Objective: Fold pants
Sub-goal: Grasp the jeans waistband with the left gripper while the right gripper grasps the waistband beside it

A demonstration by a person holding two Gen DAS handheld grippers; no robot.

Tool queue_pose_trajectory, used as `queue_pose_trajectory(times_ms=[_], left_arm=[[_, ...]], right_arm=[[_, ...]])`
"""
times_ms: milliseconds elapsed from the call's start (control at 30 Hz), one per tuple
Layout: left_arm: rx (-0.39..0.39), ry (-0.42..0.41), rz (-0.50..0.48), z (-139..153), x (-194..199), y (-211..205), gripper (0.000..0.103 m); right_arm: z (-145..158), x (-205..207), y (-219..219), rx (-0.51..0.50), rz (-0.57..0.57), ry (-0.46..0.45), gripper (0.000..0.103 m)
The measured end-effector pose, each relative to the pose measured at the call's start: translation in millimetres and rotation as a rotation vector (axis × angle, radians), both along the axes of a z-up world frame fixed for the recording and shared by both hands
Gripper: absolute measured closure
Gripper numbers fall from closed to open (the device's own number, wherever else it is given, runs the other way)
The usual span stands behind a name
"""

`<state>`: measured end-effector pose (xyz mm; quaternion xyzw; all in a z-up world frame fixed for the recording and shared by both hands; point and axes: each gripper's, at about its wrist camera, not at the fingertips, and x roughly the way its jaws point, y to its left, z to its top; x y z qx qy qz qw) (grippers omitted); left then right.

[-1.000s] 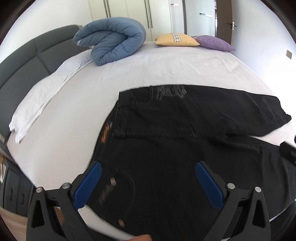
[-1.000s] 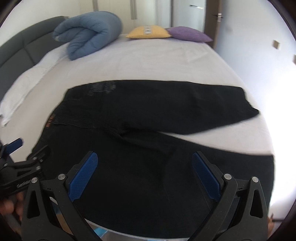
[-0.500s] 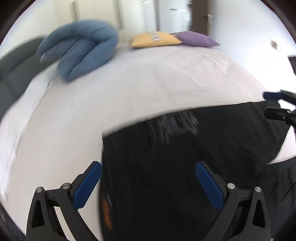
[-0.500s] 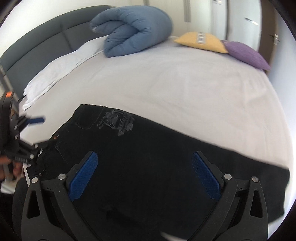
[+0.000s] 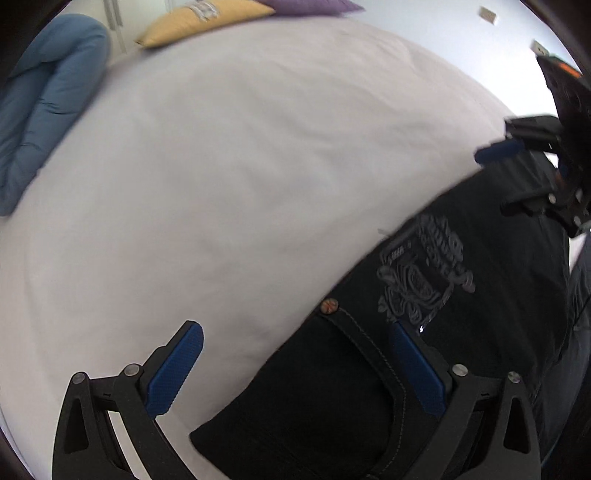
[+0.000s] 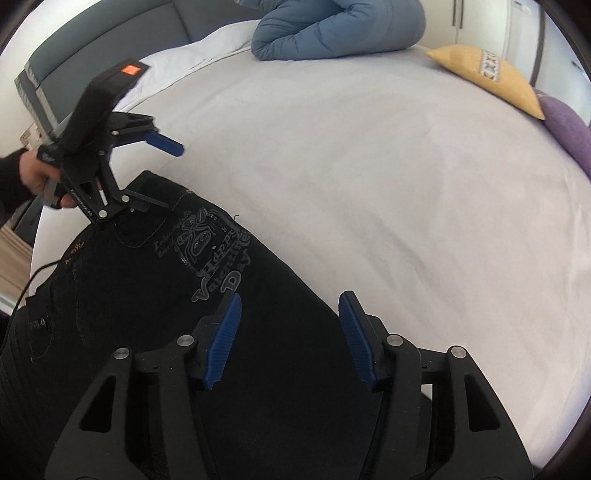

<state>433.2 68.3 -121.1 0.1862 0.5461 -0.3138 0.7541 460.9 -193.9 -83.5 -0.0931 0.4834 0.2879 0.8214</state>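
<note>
a white bed [image 6: 369, 177] fills both views, and black pants [image 6: 147, 295] lie flat on its near part, the far edge running slantwise across the sheet. a rolled blue duvet [image 6: 332, 29] sits at the far end, with a yellow pillow [image 6: 487, 74] and a purple pillow [image 6: 569, 129] beside it. the right gripper [image 6: 290, 339] hangs over the pants' far edge, jaws closing, its pads not yet pressing the cloth. the left gripper [image 5: 295, 369] stands with jaws spread wide over the waistband corner, near a grey print [image 5: 424, 277] and a copper rivet [image 5: 328, 305].
</note>
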Motion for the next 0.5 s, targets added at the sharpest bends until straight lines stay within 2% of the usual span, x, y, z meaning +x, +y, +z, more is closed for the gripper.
queue_pose_trajectory(times_ms=[33,67,100,167,200,233,300,333,400,500], left_arm=[[0.016,0.033,-0.026,-8.9,2.3,-1.6,0.008],[0.025,0.051,-0.033,-14.5,2.2,-3.9,0.008],[0.023,0.054,-0.037,-16.4,4.0,-4.1,0.008],[0.023,0.057,-0.041,-14.7,6.7,-4.7,0.017],[0.016,0.054,-0.040,-11.9,6.2,-4.2,0.035],[0.010,0.051,-0.038,-8.9,6.1,-4.2,0.058],[-0.001,0.053,-0.043,-1.9,1.7,-4.4,0.081],[0.011,0.038,-0.055,1.4,-1.2,-6.3,0.088],[0.042,-0.029,-0.074,9.9,-17.5,-14.5,0.095],[0.023,-0.104,-0.069,27.2,-41.5,-9.4,0.098]], right_arm=[[-4.3,3.5,1.4,0.001,0.015,0.009,0.049],[-8.9,7.9,4.3,-0.004,0.035,0.019,0.049],[-12.0,8.8,7.7,-0.013,0.052,0.022,0.049],[-18.3,11.5,13.2,-0.031,0.073,0.030,0.049],[-21.6,15.3,16.7,-0.034,0.084,0.038,0.049],[-22.6,16.6,19.4,-0.035,0.088,0.039,0.049],[-24.7,21.8,25.9,-0.044,0.103,0.041,0.049],[-25.2,23.6,28.2,-0.048,0.109,0.042,0.049],[-25.2,30.2,33.6,-0.060,0.119,0.047,0.049],[-22.7,34.1,40.7,-0.078,0.148,0.052,0.049]])
